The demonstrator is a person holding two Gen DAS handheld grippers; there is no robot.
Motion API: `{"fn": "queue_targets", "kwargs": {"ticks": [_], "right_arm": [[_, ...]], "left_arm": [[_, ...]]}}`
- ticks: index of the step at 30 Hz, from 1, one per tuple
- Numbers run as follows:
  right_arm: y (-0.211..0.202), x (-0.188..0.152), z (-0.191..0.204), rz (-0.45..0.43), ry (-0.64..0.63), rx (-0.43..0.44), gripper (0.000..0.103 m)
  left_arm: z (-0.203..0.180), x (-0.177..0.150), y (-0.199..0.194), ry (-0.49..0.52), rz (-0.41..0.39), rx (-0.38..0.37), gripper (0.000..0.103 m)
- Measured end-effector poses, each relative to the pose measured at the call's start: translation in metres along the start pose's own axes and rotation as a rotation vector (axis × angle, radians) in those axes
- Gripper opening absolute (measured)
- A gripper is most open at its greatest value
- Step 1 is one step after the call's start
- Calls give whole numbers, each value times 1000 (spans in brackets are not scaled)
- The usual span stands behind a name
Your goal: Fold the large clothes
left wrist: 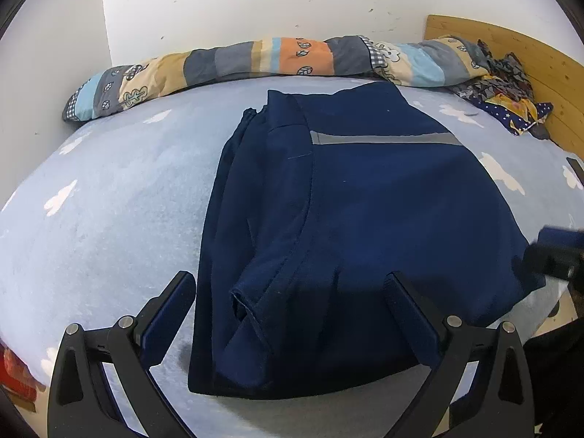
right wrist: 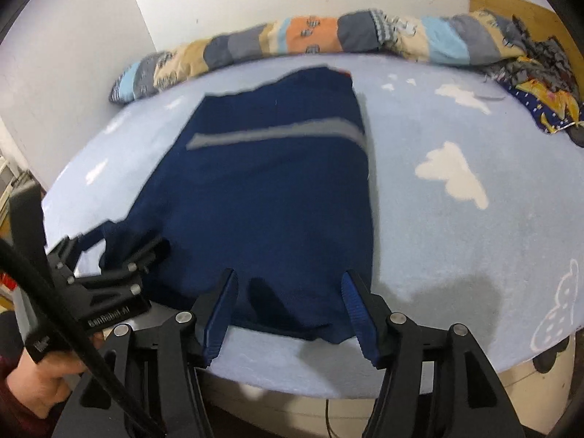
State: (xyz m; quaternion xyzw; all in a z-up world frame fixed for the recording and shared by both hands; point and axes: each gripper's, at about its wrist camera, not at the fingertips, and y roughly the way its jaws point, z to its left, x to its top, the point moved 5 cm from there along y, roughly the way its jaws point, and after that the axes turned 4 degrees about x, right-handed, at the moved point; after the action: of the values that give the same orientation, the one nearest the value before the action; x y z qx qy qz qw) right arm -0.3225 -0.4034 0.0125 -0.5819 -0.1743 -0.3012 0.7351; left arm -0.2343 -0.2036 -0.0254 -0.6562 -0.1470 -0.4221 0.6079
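Observation:
A navy garment [left wrist: 365,211] with a grey stripe lies partly folded on the light blue bed sheet [left wrist: 109,200]; it also shows in the right wrist view [right wrist: 262,200]. My left gripper [left wrist: 290,281] is open and empty, its jaws spread over the garment's near hem. It also shows at the left of the right wrist view [right wrist: 126,244]. My right gripper [right wrist: 288,284] is open and empty, just above the garment's near edge. Part of it shows at the right edge of the left wrist view [left wrist: 558,255].
A rolled patchwork quilt [left wrist: 255,62] lies along the wall at the bed's far side. A pile of patterned clothes [left wrist: 507,91] sits at the far right by the wooden headboard [left wrist: 540,58]. The bed's near edge [right wrist: 328,383] is just below my grippers.

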Motion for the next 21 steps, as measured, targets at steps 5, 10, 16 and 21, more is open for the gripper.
{"fn": "queue_targets", "kwargs": {"ticks": [5,10,16,21], "right_arm": [[1,-1,0,9,14,14,65],[9,-5,1,44,14,19,66],[17,-9,5,71,-15,0,72],[15,-10,4,63,-3,6,72]], "left_arm": [[-2,0,0,1,2,1,102],[-3,0,1,11,1,6,102],[-5,-1,2,28,-1,13,102],[-5,-1,0,27,-8,15,102]]}}
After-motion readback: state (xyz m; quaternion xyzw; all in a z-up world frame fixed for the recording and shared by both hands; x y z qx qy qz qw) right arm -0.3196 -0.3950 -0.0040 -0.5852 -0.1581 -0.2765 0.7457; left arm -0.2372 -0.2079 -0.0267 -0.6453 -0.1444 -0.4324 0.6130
